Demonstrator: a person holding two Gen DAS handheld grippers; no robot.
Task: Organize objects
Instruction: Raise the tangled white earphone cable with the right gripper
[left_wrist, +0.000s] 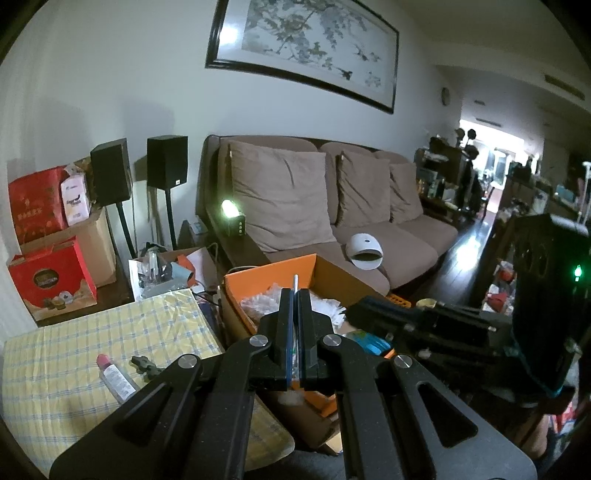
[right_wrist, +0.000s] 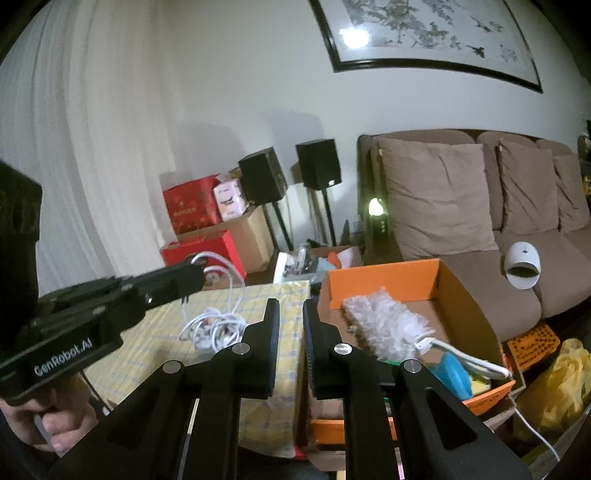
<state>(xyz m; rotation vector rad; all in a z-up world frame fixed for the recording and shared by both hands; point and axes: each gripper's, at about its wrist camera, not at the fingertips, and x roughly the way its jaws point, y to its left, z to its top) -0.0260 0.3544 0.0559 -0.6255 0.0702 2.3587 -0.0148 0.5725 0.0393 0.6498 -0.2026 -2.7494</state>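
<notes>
My left gripper (left_wrist: 294, 295) is shut on a thin white cable (left_wrist: 295, 282), whose end sticks up between the blue pads. In the right wrist view the left gripper (right_wrist: 199, 271) hovers above the yellow checked table (right_wrist: 258, 295). The cable hangs from it down to a tangled coil (right_wrist: 214, 328) lying on the cloth. My right gripper (right_wrist: 290, 306) is shut to a narrow slit with nothing in it, over the gap between the table and the orange box (right_wrist: 388, 280). A fluffy white duster (right_wrist: 384, 325) lies in that box. In the left wrist view the right gripper (left_wrist: 354, 314) reaches in from the right.
A pink-capped tube (left_wrist: 114, 376) and a small dark object (left_wrist: 146, 365) lie on the tablecloth (left_wrist: 92, 350). The brown sofa (left_wrist: 406, 243) behind the orange box (left_wrist: 269, 275) carries a white domed device (left_wrist: 364, 253). Red boxes (left_wrist: 37, 206) and speakers (left_wrist: 166, 162) stand at the back. A yellow bag (right_wrist: 561, 384) sits on the floor.
</notes>
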